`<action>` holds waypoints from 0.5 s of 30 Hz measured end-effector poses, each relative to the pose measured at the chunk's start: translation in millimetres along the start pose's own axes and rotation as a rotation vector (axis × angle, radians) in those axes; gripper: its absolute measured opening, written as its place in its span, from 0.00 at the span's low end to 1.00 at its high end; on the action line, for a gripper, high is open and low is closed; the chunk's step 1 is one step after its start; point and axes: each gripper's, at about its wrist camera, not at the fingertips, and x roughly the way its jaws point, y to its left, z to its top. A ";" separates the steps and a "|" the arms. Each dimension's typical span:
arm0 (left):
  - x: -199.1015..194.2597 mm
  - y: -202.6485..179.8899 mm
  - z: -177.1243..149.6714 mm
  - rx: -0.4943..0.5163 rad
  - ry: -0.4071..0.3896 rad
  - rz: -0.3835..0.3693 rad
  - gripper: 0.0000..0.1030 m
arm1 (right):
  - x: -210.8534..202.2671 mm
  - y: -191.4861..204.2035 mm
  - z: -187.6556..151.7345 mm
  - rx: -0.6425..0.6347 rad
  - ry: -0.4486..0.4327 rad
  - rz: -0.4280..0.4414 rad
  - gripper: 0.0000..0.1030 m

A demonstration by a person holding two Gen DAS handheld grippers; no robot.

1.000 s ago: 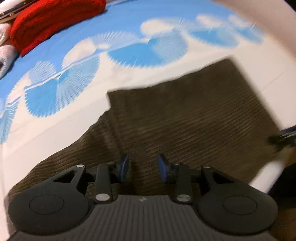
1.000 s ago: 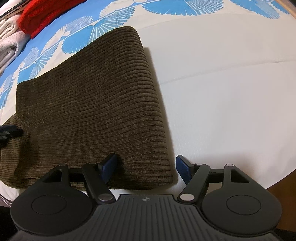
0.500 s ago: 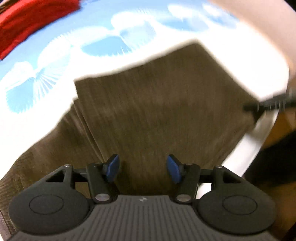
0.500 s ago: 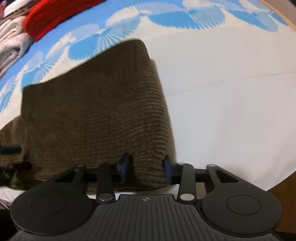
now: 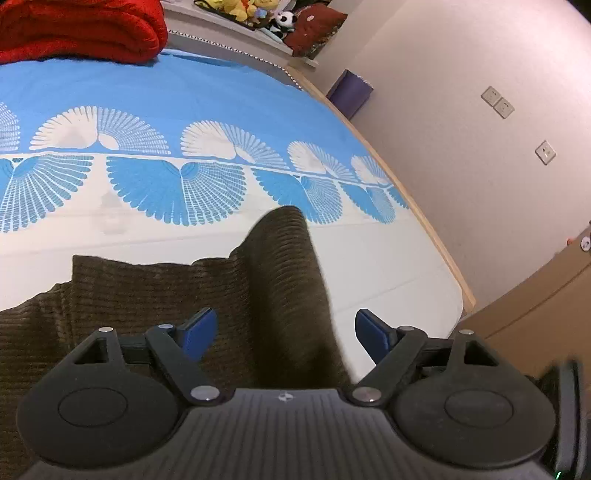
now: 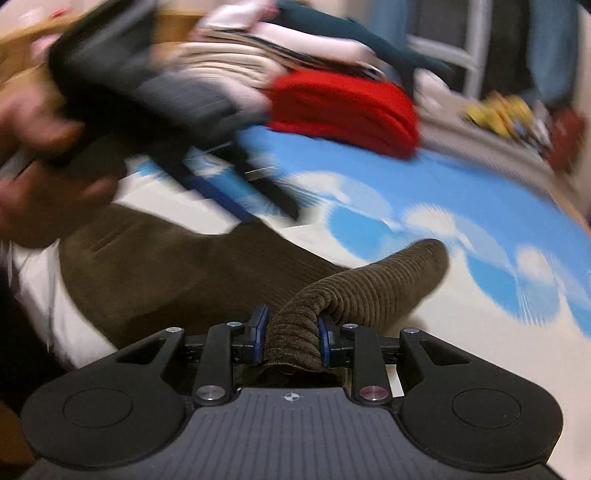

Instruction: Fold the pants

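Note:
The brown corduroy pants lie folded on the bed. In the left wrist view my left gripper is open, its blue pads wide apart above the pants, with a raised ridge of cloth running between them untouched. In the right wrist view my right gripper is shut on the bunched edge of the pants and lifts it into a roll. The left gripper, held by a hand, shows blurred at the upper left there.
The bed sheet is blue and white with a fan pattern. A red folded blanket lies at the far end, with stacked clothes beside it. The bed's right edge borders a wall and a wooden cabinet.
My right gripper has closed on the pants' edge and raised it, swinging toward the left. My left gripper has opened wider and turned to the right.

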 end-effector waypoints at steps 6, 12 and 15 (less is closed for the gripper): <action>23.6 -8.3 4.3 0.042 0.070 0.023 0.84 | 7.7 20.4 2.5 -0.095 -0.006 0.034 0.27; 52.4 -12.0 0.9 0.096 0.108 0.087 0.84 | 12.8 36.3 7.5 -0.155 -0.013 0.062 0.27; 67.2 -5.9 1.1 0.077 0.139 0.148 0.83 | 12.3 39.9 7.7 -0.180 -0.013 0.074 0.27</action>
